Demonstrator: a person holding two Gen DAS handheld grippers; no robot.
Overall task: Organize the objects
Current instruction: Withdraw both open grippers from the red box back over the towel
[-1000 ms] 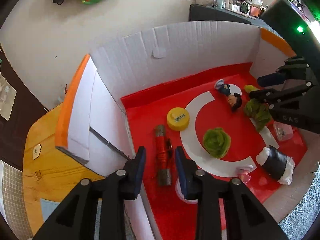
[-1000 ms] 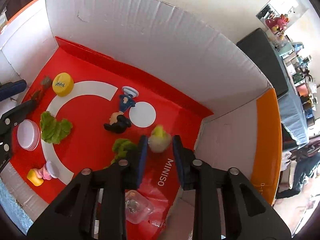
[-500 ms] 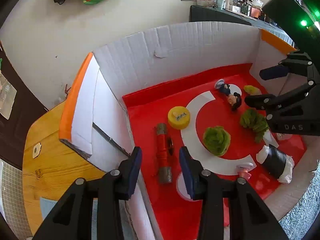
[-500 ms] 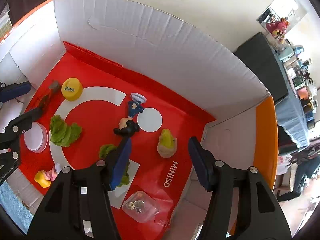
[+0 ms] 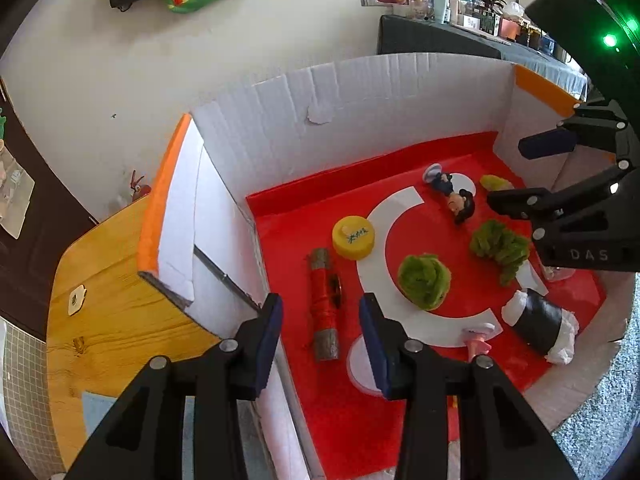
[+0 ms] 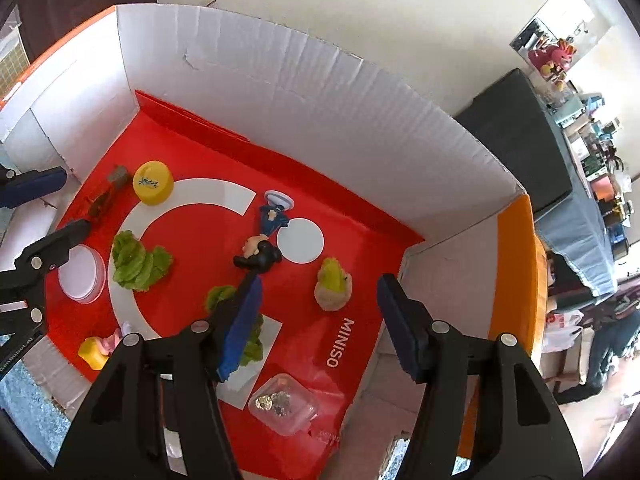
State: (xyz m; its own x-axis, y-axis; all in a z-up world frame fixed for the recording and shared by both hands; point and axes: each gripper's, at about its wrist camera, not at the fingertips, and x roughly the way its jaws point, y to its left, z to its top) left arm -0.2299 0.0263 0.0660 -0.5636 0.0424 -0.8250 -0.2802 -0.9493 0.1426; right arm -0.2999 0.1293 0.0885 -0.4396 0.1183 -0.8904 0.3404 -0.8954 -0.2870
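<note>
Fingers (image 6: 394, 316) of the right gripper (image 6: 318, 326) are spread wide and grasp nothing; between them, on the red floor of the cardboard box (image 6: 280, 80), the small yellow-green toy (image 6: 332, 284) stands free, near the box's right corner and just above the word MINISO. Beside it lies a white printed dot, and touching that dot's edge the black-haired figurine (image 6: 262, 240) lies on its side, its round base pointing toward the back wall. Behind the right gripper's left finger a leafy green piece (image 6: 218, 296) rests partly on a white card, and a clear plastic case (image 6: 284, 402) sits low in the frame near the front edge.

Fingers (image 5: 270, 330) of the left gripper (image 5: 320, 332) are likewise apart and empty, hovering over the box's left side. Between them, lying lengthwise on the red floor, is the red-wrapped stick (image 5: 322, 306) with grey ends. Just beyond it sits the yellow cap (image 5: 354, 238), touching the white printed arc. A green lettuce-like ball (image 5: 424, 282) lies inside that arc, and a sushi roll toy (image 5: 540, 328) wrapped in black rests near the front right. A clear round lid (image 6: 82, 274) lies flat near the left gripper. The box stands on a wooden surface (image 5: 104, 280).
</note>
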